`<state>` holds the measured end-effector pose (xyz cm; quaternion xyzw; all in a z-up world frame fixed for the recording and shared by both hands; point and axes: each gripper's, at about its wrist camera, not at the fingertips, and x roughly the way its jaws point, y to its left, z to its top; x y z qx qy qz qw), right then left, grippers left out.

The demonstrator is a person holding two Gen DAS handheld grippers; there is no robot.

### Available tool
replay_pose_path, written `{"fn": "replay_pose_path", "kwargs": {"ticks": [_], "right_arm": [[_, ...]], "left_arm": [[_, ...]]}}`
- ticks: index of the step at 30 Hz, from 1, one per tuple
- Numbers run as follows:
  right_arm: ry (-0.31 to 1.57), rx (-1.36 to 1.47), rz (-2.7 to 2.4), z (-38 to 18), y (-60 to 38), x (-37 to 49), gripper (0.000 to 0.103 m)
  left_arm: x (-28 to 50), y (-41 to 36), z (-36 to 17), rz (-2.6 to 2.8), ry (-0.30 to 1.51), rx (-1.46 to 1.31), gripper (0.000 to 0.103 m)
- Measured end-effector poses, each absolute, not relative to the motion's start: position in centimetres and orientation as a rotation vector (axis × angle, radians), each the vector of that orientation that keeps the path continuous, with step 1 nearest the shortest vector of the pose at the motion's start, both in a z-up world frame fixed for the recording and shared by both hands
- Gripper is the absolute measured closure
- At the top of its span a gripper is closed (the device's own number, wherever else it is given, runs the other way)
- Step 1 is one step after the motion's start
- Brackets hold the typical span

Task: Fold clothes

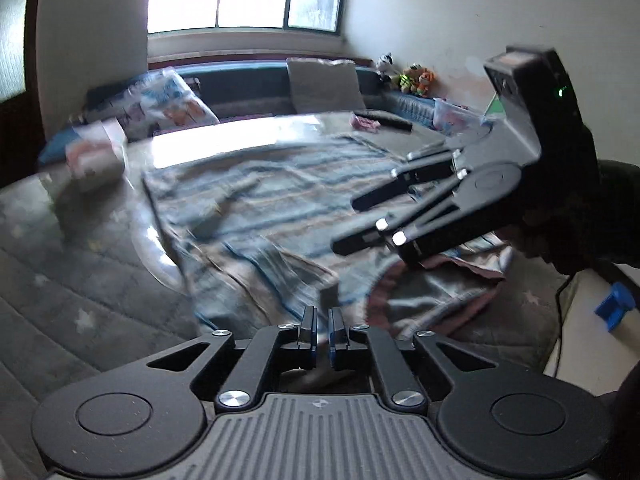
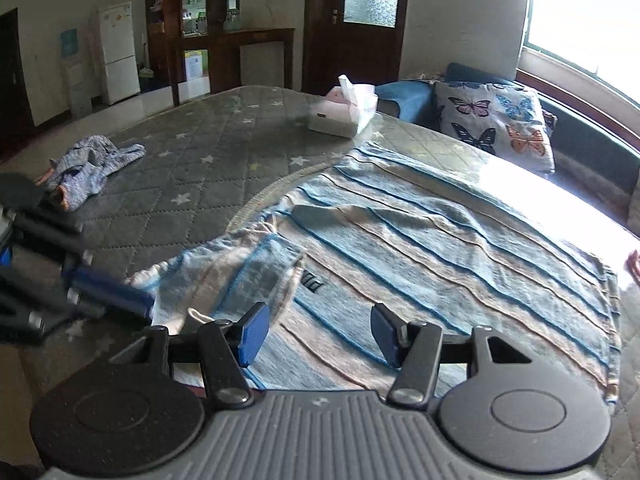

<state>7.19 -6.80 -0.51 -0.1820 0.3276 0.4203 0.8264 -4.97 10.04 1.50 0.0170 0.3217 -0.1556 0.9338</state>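
A blue, white and pink striped garment lies spread on a grey quilted star-pattern table. Its near corner is folded over. My left gripper is shut on the garment's edge; in the right wrist view it comes in from the left, pinching that folded corner. My right gripper is open and empty, just above the garment's near part. In the left wrist view it hovers open over the garment at the right.
A small blue-grey garment lies crumpled at the table's far left. A tissue box stands at the far edge. A sofa with a butterfly cushion runs behind the table under a window. Soft toys sit in the corner.
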Motion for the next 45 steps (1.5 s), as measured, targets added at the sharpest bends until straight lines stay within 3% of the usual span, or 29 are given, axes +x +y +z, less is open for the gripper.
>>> {"fn": "replay_pose_path", "kwargs": {"ticks": [12,24,35,45], "right_arm": [[0.755,-0.427,1.043,-2.0,-4.2,4.7,0.069],[0.73,-0.406,1.029,-0.9,-6.4,4.2,0.069],[0.789,-0.423,1.094,-2.7,-4.3,3.9,0.069],[0.777,-0.374,1.017,-1.8,-7.1,5.1,0.069]], "left_arm": [[-2.5,11.9,-1.3,-0.162,0.758,0.08,0.096],[-0.6,11.2,0.6,-0.152,0.695,0.135,0.096],[5.7,9.4,-1.7,-0.22,0.743,0.121,0.096],[4.6,8.7,-1.7,-0.266,0.721,0.152,0.096]]}}
